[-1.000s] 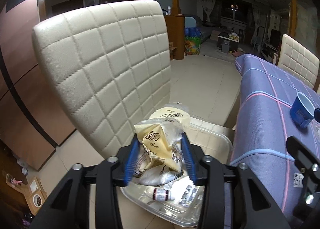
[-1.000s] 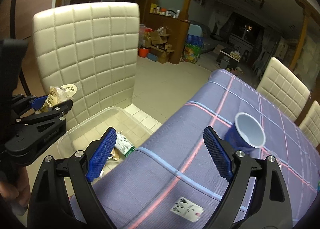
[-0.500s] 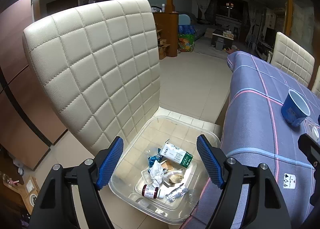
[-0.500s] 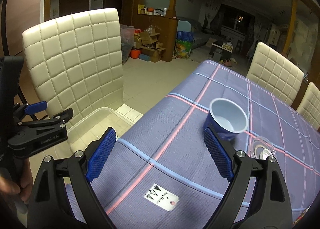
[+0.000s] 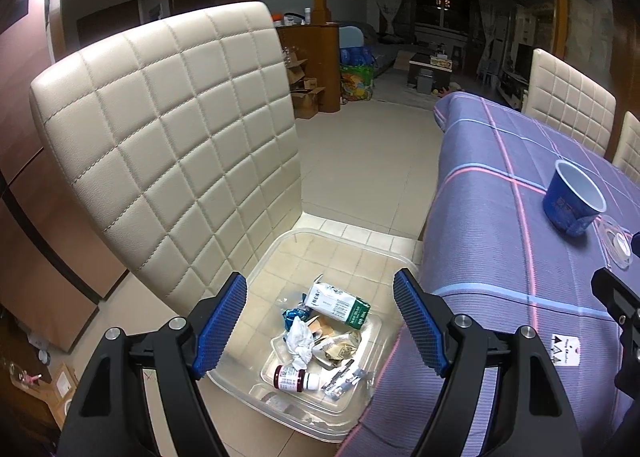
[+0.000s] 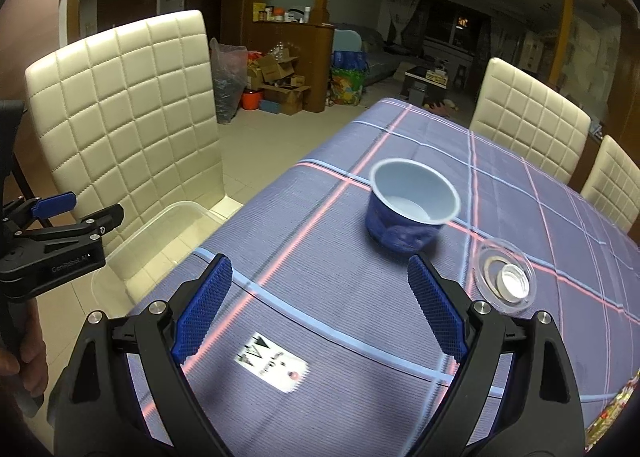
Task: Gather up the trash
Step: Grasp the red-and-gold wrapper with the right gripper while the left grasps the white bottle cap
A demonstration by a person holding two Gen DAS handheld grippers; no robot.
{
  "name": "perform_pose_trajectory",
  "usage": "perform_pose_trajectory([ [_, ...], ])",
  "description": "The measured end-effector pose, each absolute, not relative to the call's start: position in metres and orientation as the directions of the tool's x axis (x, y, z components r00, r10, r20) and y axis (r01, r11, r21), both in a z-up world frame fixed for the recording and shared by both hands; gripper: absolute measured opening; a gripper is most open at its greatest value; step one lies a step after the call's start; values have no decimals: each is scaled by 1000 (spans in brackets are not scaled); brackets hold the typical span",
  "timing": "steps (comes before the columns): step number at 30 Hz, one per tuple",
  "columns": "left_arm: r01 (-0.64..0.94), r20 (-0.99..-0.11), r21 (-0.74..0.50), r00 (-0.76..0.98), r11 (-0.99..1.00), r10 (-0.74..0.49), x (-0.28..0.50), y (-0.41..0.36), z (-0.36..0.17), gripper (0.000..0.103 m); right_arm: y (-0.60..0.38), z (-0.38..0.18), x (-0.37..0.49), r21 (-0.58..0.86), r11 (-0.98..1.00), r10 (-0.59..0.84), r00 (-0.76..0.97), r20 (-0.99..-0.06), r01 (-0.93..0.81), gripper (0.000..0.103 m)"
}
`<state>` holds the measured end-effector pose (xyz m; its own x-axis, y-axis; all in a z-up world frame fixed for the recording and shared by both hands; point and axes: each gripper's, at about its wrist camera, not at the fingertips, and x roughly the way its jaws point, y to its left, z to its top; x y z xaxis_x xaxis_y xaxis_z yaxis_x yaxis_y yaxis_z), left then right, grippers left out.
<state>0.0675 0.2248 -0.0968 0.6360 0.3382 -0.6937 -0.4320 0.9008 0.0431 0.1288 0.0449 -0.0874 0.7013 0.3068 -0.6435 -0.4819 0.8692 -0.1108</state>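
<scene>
Right claw [image 6: 320, 309] wide open, empty, over the desk [image 6: 340, 297], short of the blue cup [image 6: 412, 209]. Straddle the cup rim, squeeze gently; thin walls likely crush. Left claw [image 5: 320, 321] open, empty, above the bin [image 5: 320, 337] left of cup.

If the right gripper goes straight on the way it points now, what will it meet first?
Probably the blue plastic cup lying tilted on the purple checked tablecloth. The right gripper, jaws open and empty, points down over the cloth toward it. Depth is unclear; angled this steeply, it may touch the cloth first.
</scene>
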Motion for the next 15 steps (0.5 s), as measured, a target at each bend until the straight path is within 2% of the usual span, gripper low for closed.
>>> perform_pose_trajectory([
  [9,-360,-679,58,670,931,301,75,189,-86,74,4,-85,125,-128,901,253,741,-623,-415,89],
  [15,-279,-680,82,687,957,259,84,148,-81,74,-46,-80,113,-221,929,128,816,-564,-298,89],
])
